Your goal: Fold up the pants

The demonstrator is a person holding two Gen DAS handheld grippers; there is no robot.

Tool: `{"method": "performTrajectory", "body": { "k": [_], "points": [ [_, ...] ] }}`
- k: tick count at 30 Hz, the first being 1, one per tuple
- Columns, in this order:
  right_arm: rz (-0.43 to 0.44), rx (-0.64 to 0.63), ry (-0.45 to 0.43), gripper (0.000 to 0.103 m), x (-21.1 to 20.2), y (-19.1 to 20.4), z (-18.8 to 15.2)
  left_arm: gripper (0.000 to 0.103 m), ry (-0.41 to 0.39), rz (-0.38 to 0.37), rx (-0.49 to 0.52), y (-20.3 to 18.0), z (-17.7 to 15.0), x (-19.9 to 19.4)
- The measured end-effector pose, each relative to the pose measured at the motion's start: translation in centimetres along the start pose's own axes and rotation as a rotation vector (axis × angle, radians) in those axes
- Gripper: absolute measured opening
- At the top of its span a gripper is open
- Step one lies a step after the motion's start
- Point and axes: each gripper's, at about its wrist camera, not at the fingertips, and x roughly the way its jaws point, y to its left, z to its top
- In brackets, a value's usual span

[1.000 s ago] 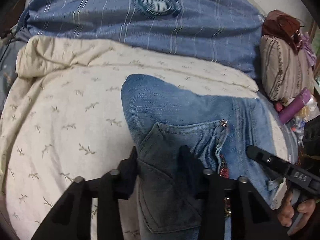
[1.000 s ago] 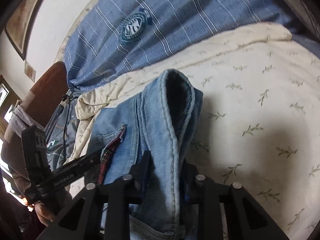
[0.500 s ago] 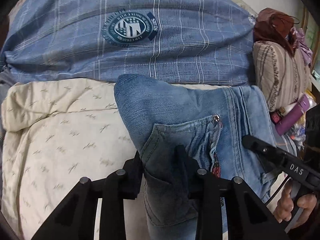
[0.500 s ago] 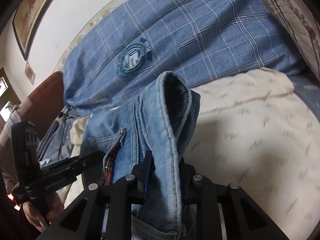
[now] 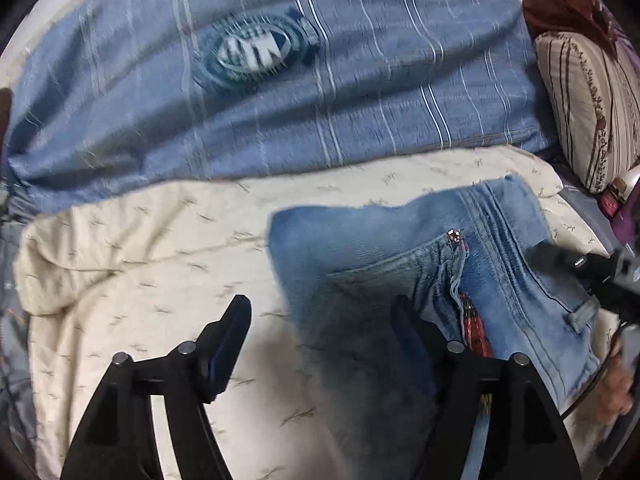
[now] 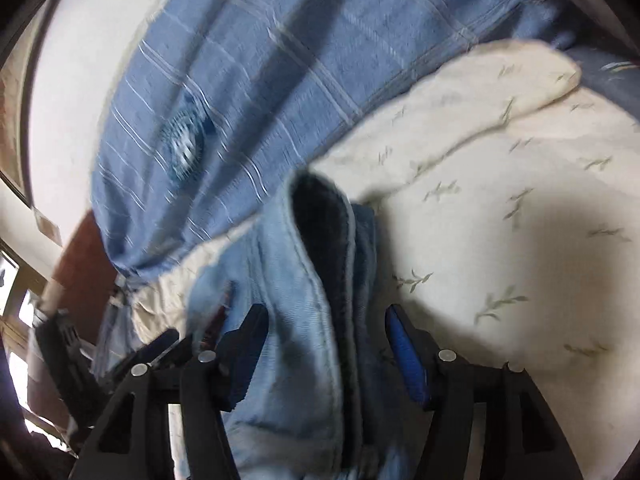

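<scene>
My left gripper (image 5: 320, 344) stands wide open at the bottom of its frame, holding nothing: one finger is over the cream bedspread (image 5: 140, 264), the other sits against the dark shaded denim, and there is plain air between them. My right gripper (image 6: 324, 344) is likewise spread, its two blue-padded fingers (image 6: 404, 356) apart on either side of a standing ridge of denim that runs up the middle of its frame. The cloth passes between them without being pinched (whether it brushes the left finger I cannot tell through the blur).

Outward from there, the pants (image 5: 420, 264) lie in the lower right of the left view as a compact, doubled bundle on the bedspread, with a back pocket and its rivet facing up and a thick side seam toward the right edge. In the right view the rolled hem or waistband edge stands up as a loop, so the top layer is not flat.

Beyond the bundle, a blue plaid quilt (image 5: 280, 92) with a round badge fills the top of both frames, and a striped pillow (image 5: 592, 108) sits at the upper right of the left view.

My judgement: the main folds are made and the bundle is set down and released. What seems left is pressing that raised edge flat and squaring the stack.
</scene>
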Motion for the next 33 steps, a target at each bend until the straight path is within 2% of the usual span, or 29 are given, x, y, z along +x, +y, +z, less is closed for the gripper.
{"method": "performTrajectory", "body": {
  "k": [3,5,14,20,26,33],
  "points": [
    [0.026,0.008,-0.072,0.064,-3.5,0.5,0.0,0.079,-0.055,0.040,0.007,0.9,-0.8,-2.9],
    [0.025,-0.007,-0.096,0.064,-5.9,1.2,-0.5,0.085,-0.076,0.058,0.004,1.5,-1.6,-4.6],
    [0.063,-0.061,-0.090,0.064,-11.3,4.9,-5.1,0.086,-0.106,0.094,0.034,1.8,-5.2,-10.1],
    [0.064,-0.133,-0.085,0.064,-13.2,8.0,-8.3,0.087,-0.154,0.106,0.010,2.1,-6.1,-13.8],
    [0.100,-0.169,-0.086,0.064,-14.0,10.6,-9.7,0.087,-0.217,0.097,-0.010,2.3,-6.3,-17.4],
    [0.112,-0.219,-0.100,0.064,-15.3,12.9,-10.7,0.087,-0.251,0.096,-0.029,2.4,-6.0,-19.3]
  ]
}}
